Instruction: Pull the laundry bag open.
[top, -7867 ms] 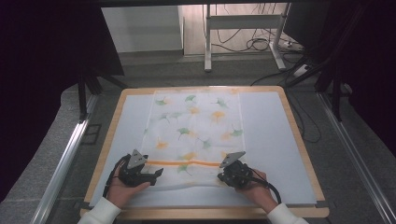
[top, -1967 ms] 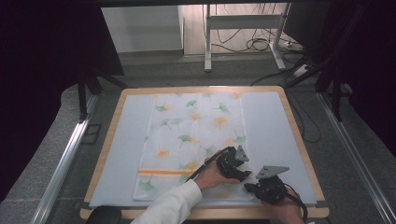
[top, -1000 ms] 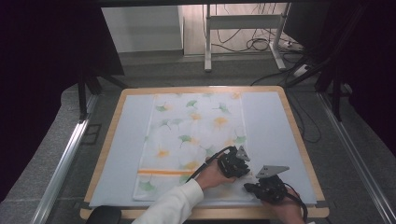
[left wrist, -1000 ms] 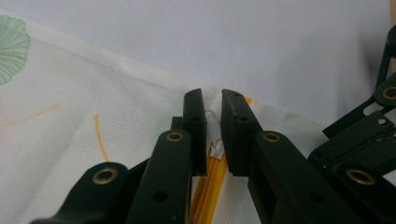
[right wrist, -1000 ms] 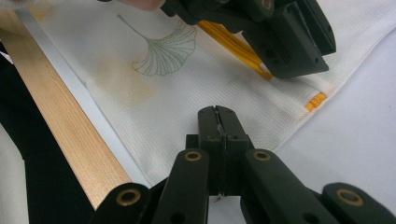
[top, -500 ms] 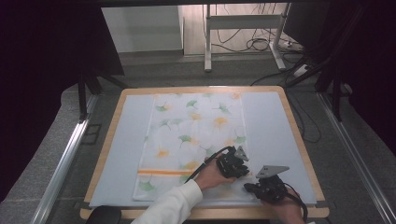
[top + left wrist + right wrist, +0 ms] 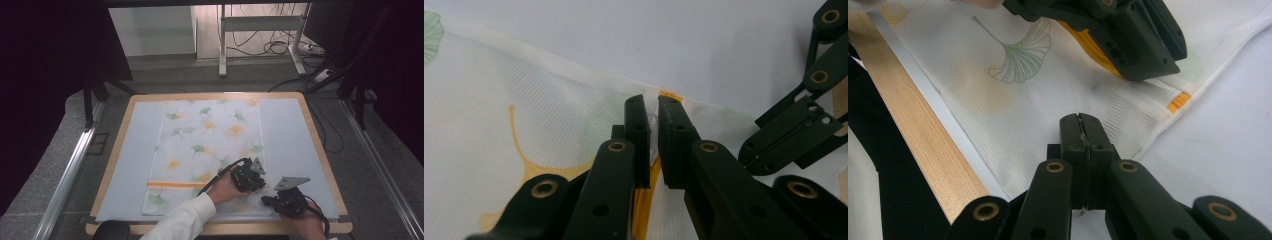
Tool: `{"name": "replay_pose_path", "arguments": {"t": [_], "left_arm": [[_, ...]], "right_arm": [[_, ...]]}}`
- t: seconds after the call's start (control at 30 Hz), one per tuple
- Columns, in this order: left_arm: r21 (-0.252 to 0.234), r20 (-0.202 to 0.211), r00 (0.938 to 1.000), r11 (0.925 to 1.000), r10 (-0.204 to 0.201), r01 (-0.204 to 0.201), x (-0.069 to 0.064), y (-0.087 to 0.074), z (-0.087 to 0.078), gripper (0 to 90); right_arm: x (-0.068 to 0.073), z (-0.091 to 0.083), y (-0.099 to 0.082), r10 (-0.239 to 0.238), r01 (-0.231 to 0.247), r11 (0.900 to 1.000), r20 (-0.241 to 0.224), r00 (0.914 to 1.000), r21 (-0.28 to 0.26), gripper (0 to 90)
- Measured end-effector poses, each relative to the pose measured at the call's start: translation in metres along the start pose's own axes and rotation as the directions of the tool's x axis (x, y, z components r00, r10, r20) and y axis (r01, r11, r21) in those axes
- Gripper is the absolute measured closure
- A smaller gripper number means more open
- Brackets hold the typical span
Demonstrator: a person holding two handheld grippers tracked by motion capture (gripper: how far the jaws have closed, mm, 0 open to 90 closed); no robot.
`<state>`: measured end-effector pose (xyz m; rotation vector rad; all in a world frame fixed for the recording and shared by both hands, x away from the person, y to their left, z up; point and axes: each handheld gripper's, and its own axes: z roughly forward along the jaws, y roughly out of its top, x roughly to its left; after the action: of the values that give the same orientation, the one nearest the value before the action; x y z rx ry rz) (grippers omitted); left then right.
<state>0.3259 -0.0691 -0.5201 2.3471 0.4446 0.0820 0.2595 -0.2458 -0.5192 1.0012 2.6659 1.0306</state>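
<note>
My left tongs (image 7: 248,176) have just been closing and now pinch the cloth (image 7: 210,150) by its orange stripe (image 7: 176,184), right tongs (image 7: 286,201) clamped on the near corner beside it, ready to fold.

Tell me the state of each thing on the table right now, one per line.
Cloth: spread flat, near right corner pinched.
Left tongs: shut on a pinch of cloth by the orange stripe.
Right tongs: shut on the cloth's near edge.
</note>
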Motion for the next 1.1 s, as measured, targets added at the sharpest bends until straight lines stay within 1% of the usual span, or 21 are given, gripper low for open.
{"name": "replay_pose_path", "arguments": {"t": [0.2, 0.33, 0.43, 0.57, 0.6, 0.63, 0.67, 0.7, 0.73, 0.77, 0.9, 0.93, 1.1], "left_arm": [[0.0, 0.005, 1.0, 1.0, -0.007, 0.007, 0.002, -0.003, -0.003, 84.8], [-0.007, 0.012, 0.9998, 0.9999, -0.015, 0.015, 0.003, -0.003, -0.002, 84.8], [-0.012, 0.012, 0.9997, 0.9997, -0.02, 0.02, 0.002, -0.003, -0.001, 84.8], [-0.008, 0.01, 0.9999, 0.9999, -0.008, 0.008, 0.002, -0.002, 0.0, 84.9], [-0.005, 0.01, 0.9999, 1.0, -0.006, 0.006, 0.002, -0.002, 0.0, 84.9], [0.003, 0.004, 1.0, 1.0, -0.002, 0.002, 0.001, -0.002, -0.001, 84.9], [0.008, 0.0, 1.0, 1.0, -0.001, 0.001, 0.001, -0.001, -0.001, 84.9], [0.008, 0.0, 1.0, 1.0, -0.001, 0.001, 0.001, -0.001, -0.001, 84.9], [0.013, -0.005, 1.0, 0.9999, 0.006, -0.005, 0.0, -0.001, -0.002, 84.9], [0.02, -0.008, 0.9999, 0.9997, 0.012, -0.011, 0.0, -0.001, -0.003, 84.9], [0.018, -0.009, 0.9999, 0.9998, 0.006, -0.005, 0.0, -0.002, -0.003, 85.0], [0.025, -0.012, 0.9999, 0.9996, 0.009, -0.009, 0.001, -0.003, -0.004, 85.0], [0.026, -0.005, 1.0, 0.9997, 0.001, -0.001, 0.003, -0.007, -0.007, 84.9]], "right_arm": [[0.001, 0.0, 0.0, 0.007, -0.007, 1.0, 0.004, 1.0, 0.001, 89.0], [-0.001, 0.0, 0.001, 0.027, -0.027, 0.9996, -0.001, 0.9996, 0.0, 88.9], [-0.003, 0.001, 0.003, 0.031, -0.031, 0.9995, 0.023, 0.9992, -0.006, 88.9], [-0.004, 0.003, 0.007, 0.03, -0.03, 0.9995, 0.039, 0.9988, -0.007, 88.9], [-0.006, 0.005, 0.01, 0.033, -0.033, 0.9994, 0.061, 0.9976, -0.003, 89.0], [-0.008, 0.005, 0.01, 0.041, -0.041, 0.9992, 0.063, 0.9972, -0.004, 89.0], [-0.009, 0.005, 0.01, 0.059, -0.059, 0.9982, 0.059, 0.9965, -0.005, 89.1], [-0.009, 0.005, 0.01, 0.059, -0.059, 0.9982, 0.059, 0.9965, -0.005, 89.1], [-0.011, 0.005, 0.009, 0.076, -0.075, 0.9971, 0.059, 0.9954, -0.009, 89.1], [-0.013, 0.004, 0.007, 0.108, -0.108, 0.9941, 0.05, 0.9928, -0.017, 89.1], [-0.014, 0.004, 0.007, 0.118, -0.118, 0.9929, 0.051, 0.9917, -0.018, 89.2], [-0.014, 0.004, 0.007, 0.122, -0.121, 0.9925, 0.051, 0.9912, -0.016, 89.2], [-0.014, 0.004, 0.007, 0.132, -0.131, 0.9913, 0.049, 0.9901, -0.016, 89.3]]}}
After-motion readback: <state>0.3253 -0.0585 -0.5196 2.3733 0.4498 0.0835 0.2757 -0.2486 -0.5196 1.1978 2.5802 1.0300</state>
